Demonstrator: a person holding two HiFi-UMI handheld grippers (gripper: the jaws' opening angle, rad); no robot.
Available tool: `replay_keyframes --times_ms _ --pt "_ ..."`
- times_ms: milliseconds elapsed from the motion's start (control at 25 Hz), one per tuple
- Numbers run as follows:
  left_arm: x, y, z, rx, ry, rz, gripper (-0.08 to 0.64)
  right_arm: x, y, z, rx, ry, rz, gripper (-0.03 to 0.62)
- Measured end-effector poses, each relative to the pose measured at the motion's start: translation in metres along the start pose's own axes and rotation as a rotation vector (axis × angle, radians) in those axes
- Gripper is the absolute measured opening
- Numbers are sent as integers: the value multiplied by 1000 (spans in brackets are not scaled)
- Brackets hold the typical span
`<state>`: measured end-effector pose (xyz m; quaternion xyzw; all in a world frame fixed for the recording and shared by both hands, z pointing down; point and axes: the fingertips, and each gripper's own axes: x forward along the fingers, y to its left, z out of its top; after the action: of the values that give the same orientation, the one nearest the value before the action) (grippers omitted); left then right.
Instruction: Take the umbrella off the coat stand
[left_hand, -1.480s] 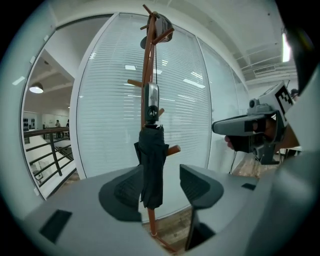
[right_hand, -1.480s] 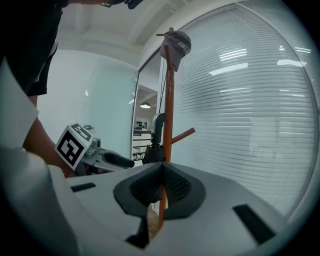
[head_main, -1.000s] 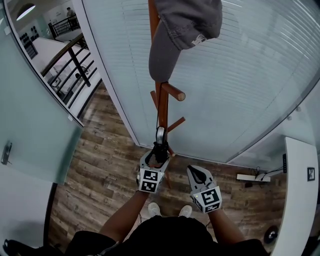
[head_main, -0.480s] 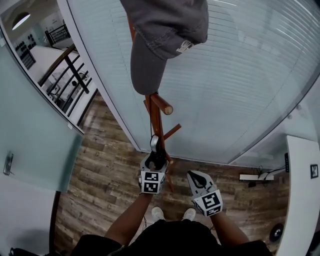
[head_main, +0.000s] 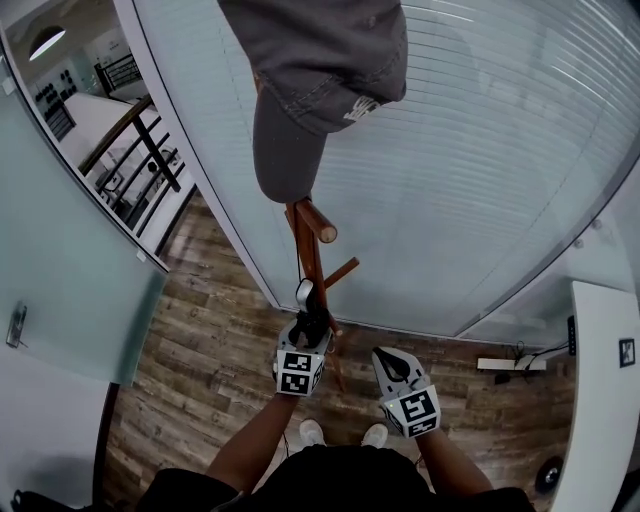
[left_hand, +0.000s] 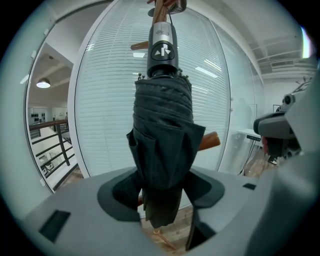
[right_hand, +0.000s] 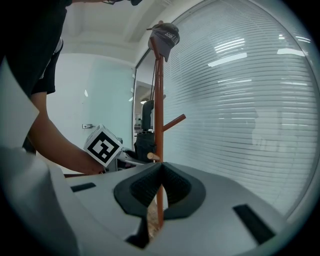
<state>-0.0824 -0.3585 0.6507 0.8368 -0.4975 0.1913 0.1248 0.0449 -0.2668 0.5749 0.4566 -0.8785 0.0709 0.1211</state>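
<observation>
Two grippers, one coat stand, one umbrella.

**Head view**
- Coat stand (head_main: 308, 250): wooden pole with slanting pegs, upright before a glass wall with blinds. A grey cap (head_main: 320, 80) sits on its top.
- Umbrella (head_main: 304, 293): folded, black, silver handle end uppermost. It hangs close against the pole by a thin cord (head_main: 298, 258) that runs to a peg higher up.
- Your left gripper (head_main: 314, 322): raised to the umbrella's body.
- Your right gripper (head_main: 392, 362): just beside the left one, apart from the stand.

**Left gripper view**
- The folded canopy stands between the jaws.
- The jaws have just been closing, and both pads look to be pressing into the fabric.
- The umbrella is still on the stand.

**Right gripper view**
- The jaws are together with nothing between them.
- The pole shows beyond them, untouched.

**Step in hand**
- The grip is taken and the lift-off is not yet begun.

**Next move, as I judge it**
- Raise the umbrella until its cord slackens and clears the upturned peg tip.
- Then draw the umbrella toward you, away from the pole.
- Keep your grip firm, since slack fabric may slide between the pads.
- Keep clear of the cap above.
</observation>
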Motion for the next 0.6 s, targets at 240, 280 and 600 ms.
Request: replay_keyframes --times_ms 240,280,600 --pt "-14 -7 12 24 -27 -11 258 0 -2 -7 -8 -20 5 6" --pt "-18 -8 15 30 -35 -9 258 0 -2 -7 -8 -20 6 6" --pt "-53 -8 52 74 -124 11 258 0 11 -3 -14 -47 29 6"
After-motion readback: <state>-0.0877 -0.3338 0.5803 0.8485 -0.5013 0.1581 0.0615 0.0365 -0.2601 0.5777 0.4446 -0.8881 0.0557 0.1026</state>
